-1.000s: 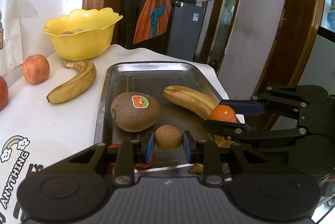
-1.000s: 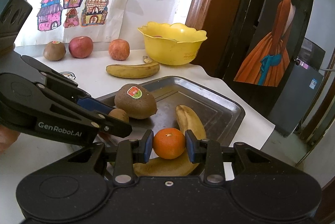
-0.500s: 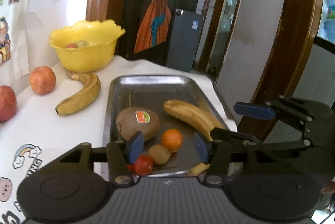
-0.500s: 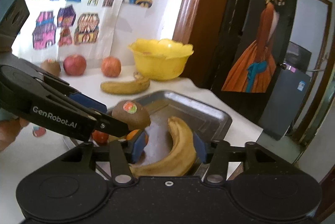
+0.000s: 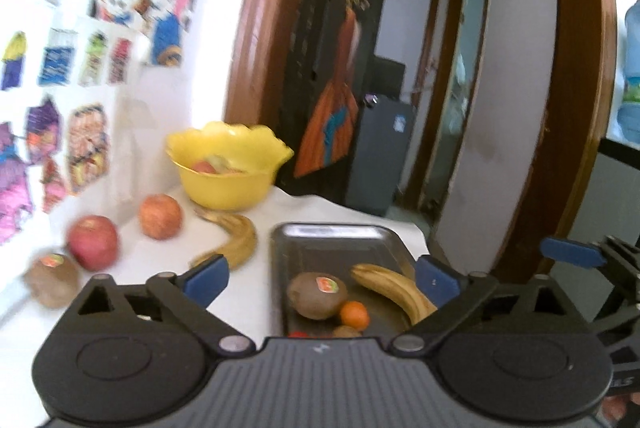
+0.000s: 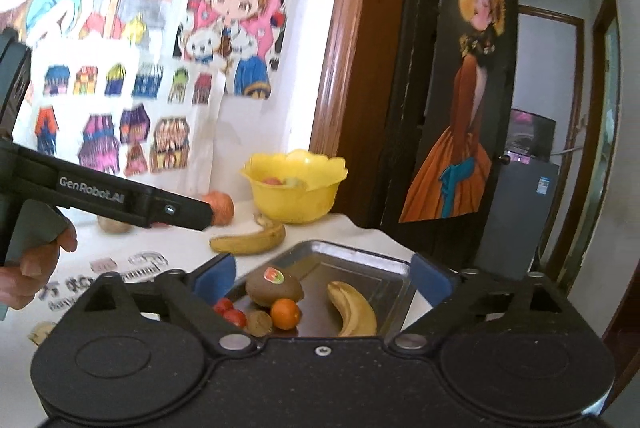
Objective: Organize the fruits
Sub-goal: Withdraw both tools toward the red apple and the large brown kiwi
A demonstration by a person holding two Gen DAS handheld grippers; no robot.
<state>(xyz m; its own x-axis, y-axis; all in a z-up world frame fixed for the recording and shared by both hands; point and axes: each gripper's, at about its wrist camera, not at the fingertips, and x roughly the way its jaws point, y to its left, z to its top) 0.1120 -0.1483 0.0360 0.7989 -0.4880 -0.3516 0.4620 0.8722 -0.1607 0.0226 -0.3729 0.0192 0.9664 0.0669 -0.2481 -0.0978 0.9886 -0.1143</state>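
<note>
A metal tray (image 5: 328,228) holds a large stickered kiwi (image 5: 318,295), an orange (image 5: 354,314), a small kiwi (image 5: 346,332), a banana (image 5: 394,294) and a red tomato (image 5: 298,334). My left gripper (image 5: 322,278) hovers above and behind the tray, its jaws opening wide with nothing between the pads. My right gripper (image 6: 324,276) hangs back over the tray (image 6: 360,252) the same way, jaws opening and empty. From the right wrist I see the kiwi (image 6: 274,286), orange (image 6: 285,313), banana (image 6: 354,312) and tomatoes (image 6: 230,312) lying loose.
On the white table left of the tray lie a banana (image 5: 236,244), two apples (image 5: 160,216) (image 5: 93,242) and a kiwi (image 5: 52,280). A yellow bowl (image 5: 228,179) with fruit stands at the back by the wall. A person's hand (image 6: 36,260) holds the left gripper. The table edge falls away right of the tray.
The left gripper let go of the small kiwi and the right gripper let go of the orange; both fruits lie in the tray. Both grippers opened wide and drew back and up.
</note>
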